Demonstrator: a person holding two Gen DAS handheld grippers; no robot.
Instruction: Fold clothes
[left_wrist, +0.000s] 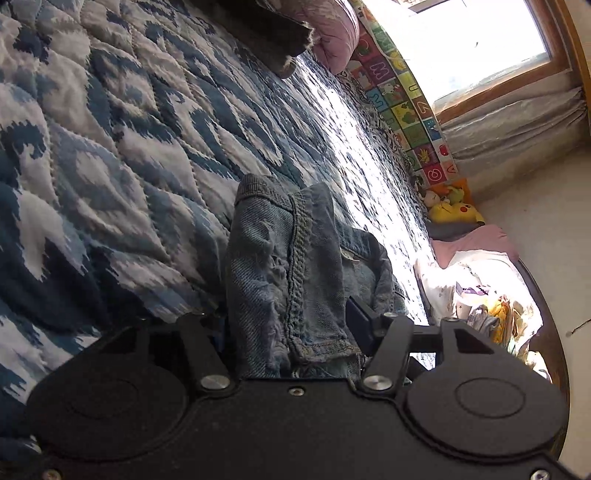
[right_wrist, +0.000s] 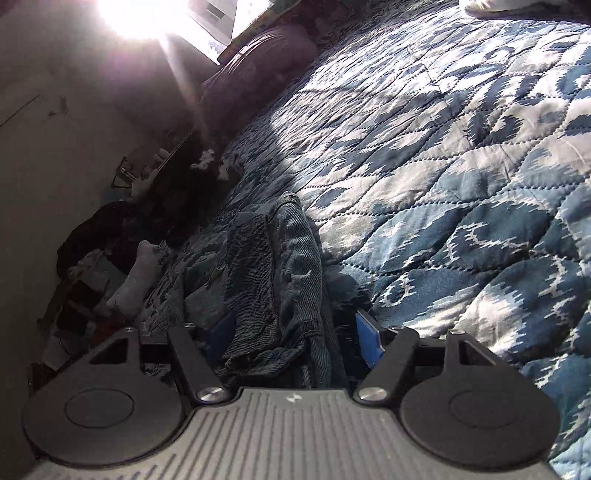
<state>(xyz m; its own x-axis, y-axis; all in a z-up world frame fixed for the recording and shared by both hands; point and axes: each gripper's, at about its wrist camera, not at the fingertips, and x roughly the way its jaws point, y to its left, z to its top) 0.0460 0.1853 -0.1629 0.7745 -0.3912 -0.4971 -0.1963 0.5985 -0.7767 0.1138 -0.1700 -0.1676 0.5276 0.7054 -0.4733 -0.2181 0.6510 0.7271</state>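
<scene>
Bunched denim (left_wrist: 291, 273) between both hand-held grippers' jaws, fingertips hidden.

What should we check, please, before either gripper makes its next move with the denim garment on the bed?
1. Left gripper holds the denim garment: ok, bunched between its fingers.
2. Right gripper holds denim: ok.
3. Both hold one garment: cannot tell.
4. Garment flat for folding: not ok, crumpled.
5. Quilt ahead bare for laying down: ok.
6. Garment's free end unsnagged: cannot tell, hidden.
</scene>
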